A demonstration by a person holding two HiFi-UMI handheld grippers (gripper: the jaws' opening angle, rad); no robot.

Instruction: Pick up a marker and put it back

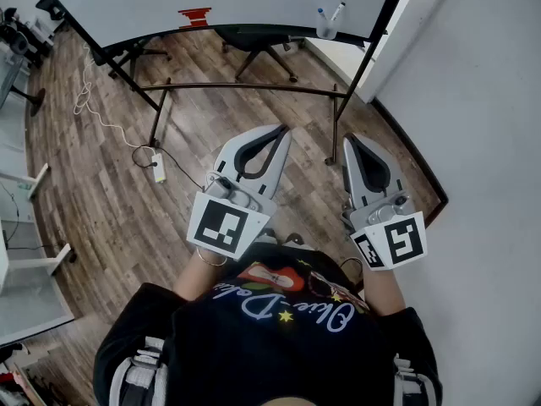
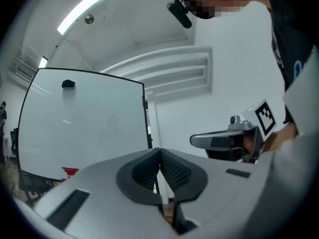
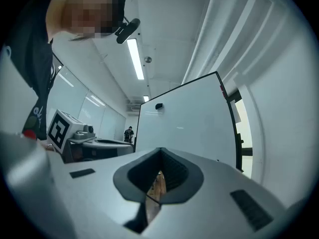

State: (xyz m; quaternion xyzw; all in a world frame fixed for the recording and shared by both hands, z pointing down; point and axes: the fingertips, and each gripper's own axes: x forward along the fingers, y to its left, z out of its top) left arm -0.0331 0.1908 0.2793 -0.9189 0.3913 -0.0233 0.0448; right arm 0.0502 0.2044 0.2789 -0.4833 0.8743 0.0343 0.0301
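Left grey plastic gripper (image 2: 159,152): jaws together, empty. Right grey plastic gripper (image 3: 159,151): same. Markers (image 1: 337,12) in clear holder (image 1: 326,31), well apart.

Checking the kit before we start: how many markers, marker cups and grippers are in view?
Slim whiteboard markers: 2
Clear plastic marker cup: 1
Grey handheld grippers (left gripper, right gripper): 2
Total: 5
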